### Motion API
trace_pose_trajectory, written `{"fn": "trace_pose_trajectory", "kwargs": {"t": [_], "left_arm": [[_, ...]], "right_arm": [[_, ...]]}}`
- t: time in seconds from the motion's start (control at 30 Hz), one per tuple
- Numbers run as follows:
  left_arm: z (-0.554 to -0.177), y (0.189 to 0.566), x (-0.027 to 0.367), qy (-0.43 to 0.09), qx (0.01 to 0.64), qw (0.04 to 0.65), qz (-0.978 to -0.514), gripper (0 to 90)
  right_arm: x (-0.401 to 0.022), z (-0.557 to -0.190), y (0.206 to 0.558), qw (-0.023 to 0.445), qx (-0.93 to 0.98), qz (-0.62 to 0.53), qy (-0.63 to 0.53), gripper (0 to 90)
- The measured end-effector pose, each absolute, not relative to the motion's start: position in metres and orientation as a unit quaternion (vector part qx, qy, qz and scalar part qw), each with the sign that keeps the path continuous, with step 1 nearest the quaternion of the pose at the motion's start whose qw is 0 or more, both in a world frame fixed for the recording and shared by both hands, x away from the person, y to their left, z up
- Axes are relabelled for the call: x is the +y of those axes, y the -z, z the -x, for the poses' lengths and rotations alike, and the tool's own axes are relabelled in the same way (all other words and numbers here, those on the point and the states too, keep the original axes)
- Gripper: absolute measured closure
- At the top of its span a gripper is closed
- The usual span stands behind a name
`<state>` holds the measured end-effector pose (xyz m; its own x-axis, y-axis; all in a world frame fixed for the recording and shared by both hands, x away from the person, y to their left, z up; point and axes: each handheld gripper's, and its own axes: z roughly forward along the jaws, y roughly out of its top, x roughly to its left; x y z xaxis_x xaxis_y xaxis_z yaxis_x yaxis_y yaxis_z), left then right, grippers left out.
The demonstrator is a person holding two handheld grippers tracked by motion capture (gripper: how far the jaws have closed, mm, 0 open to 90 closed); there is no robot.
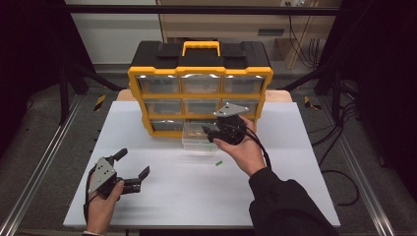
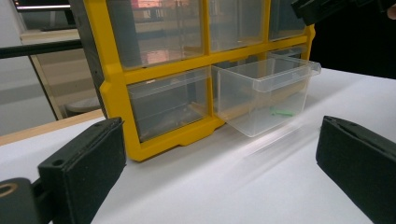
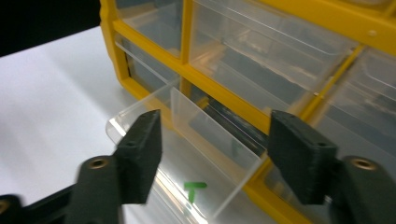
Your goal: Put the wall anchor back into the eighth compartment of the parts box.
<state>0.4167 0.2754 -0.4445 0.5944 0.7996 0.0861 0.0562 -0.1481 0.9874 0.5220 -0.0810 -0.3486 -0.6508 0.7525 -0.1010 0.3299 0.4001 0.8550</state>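
- left claw (image 1: 132,164) nearest, low at the left of the white surface (image 1: 162,196), held in the person's left hand (image 1: 103,204); jaws spread wide, nothing between them, well apart from the organizer
- in the left gripper view the two black jaws frame the surface with a big gap, drawer straight ahead
- small green piece (image 1: 219,163) lies loose on the surface just in front of the drawer, near the right hand (image 1: 246,152)
- right claw (image 1: 211,133) held over the pulled-out clear drawer (image 1: 196,142), jaws wide open, gripping nothing; in the right gripper view they straddle the drawer's inner divider (image 3: 210,135) without touching it
- second green piece (image 3: 194,189), T-shaped, sits on the drawer floor in the nearer compartment
- drawer belongs to the bottom row, middle slot, slid partway out onto the surface
- yellow and black organizer (image 1: 199,73) stands at the far edge of the surface, three rows of three clear drawers, yellow carry handle (image 1: 200,47) on top
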Motion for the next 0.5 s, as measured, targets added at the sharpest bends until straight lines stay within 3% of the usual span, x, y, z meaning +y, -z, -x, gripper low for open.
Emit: {"fn": "trace_pose_trajectory", "kwargs": {"t": [0.17,0.5], "left_arm": [[-0.417,0.445,0.276,-0.326,0.313,0.572,-0.685,0.9],[-0.417,0.446,0.274,-0.325,0.314,0.569,-0.687,0.9]], "right_arm": [[-0.087,-0.514,0.346,0.250,0.797,-0.343,-0.430,21.7],[-0.098,-0.499,0.358,0.240,0.798,-0.351,-0.428,13.4]]}}
